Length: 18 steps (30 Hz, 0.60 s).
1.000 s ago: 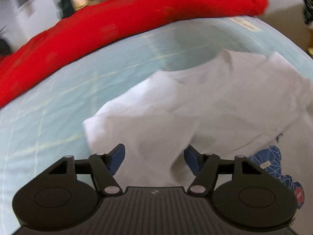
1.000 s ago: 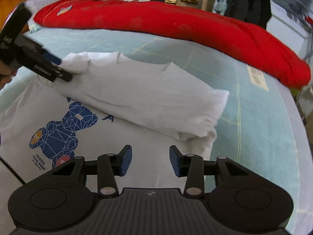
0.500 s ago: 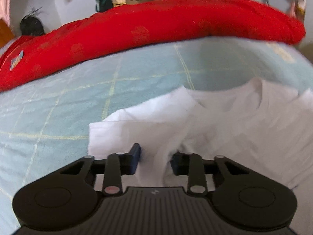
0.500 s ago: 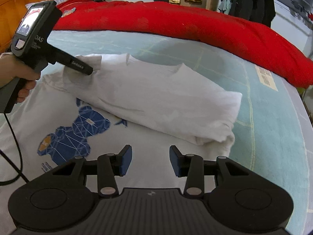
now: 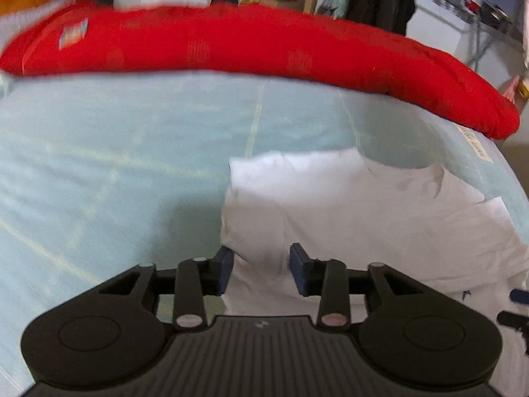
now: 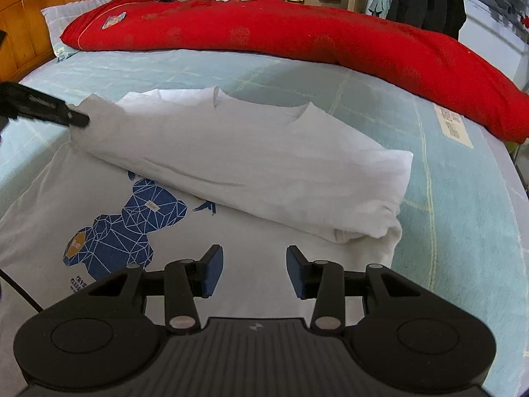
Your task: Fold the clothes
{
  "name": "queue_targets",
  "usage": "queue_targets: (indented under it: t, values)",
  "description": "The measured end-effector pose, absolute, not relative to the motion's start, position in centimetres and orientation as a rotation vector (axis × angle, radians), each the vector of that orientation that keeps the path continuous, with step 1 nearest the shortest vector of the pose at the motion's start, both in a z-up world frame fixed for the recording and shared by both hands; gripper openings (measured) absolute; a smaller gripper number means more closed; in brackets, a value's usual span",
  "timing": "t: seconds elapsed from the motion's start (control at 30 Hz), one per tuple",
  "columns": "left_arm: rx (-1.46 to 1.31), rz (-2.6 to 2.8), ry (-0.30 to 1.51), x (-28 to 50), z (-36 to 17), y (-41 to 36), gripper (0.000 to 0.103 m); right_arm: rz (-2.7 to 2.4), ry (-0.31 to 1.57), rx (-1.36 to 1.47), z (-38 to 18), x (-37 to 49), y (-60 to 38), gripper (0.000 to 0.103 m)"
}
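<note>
Your left gripper (image 5: 261, 273) sits at the left end of the white T-shirt (image 6: 251, 165), at the corner of the folded-over band. Its jaws have just been opening; the shirt corner lies between them, and the pads (image 5: 299, 273) stand a bit off the cloth on both sides, so I read it as let go, not clamped. The view is blurred, so that's a judgement.

Your right gripper (image 6: 253, 269) hovers over the lower shirt body w/ its jaws apart and nothing between them; flat cloth lies below and ahead of its fingers. The blue bear print (image 6: 132, 228) is off to the left of those fingers.

The shirt lies on the pale green bed sheet (image 6: 463, 215), w/ the red duvet (image 6: 297, 39) well beyond it. The top part is already folded down toward you, making a long thick band whose long axis runs left-to-right across both grippers' fronts, slanting nearer at the right end. That right end, where sleeve and hem bunch up, lies ahead and to the right of your right fingers, near; the left end is at your left fingertips.

Next fold prob. needs both ends: the left gripper is already at its corner, while the right gripper is nearer the bunched end and must reach fwd-right.
</note>
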<state>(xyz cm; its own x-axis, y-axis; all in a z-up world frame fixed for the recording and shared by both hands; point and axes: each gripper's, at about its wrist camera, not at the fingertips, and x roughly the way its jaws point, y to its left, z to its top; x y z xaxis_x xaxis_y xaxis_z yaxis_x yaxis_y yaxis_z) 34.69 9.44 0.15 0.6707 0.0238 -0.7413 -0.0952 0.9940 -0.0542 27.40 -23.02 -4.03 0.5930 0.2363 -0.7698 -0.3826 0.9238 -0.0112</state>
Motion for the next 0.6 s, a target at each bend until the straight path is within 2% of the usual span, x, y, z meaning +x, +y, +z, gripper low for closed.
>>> queue_targets:
  t: [0.17,0.4,0.57,0.6]
  values:
    - [0.032,-0.059,0.76,37.1,2.5,8.7,0.051,0.363,0.852,-0.167,-3.8,27.7,-23.0,0.046]
    - [0.249,-0.503,0.854,43.6,-1.4,3.2,0.048,0.384,0.851,-0.145,-3.9,27.9,-22.8,0.046]
    - [0.347,-0.627,0.938,46.0,-4.1,1.6,0.048,0.388,0.85,-0.141,-4.0,27.9,-23.3,0.046]
    - [0.341,-0.642,0.949,46.1,-4.1,1.6,0.045,0.388,0.852,-0.137,-4.0,27.9,-23.4,0.046]
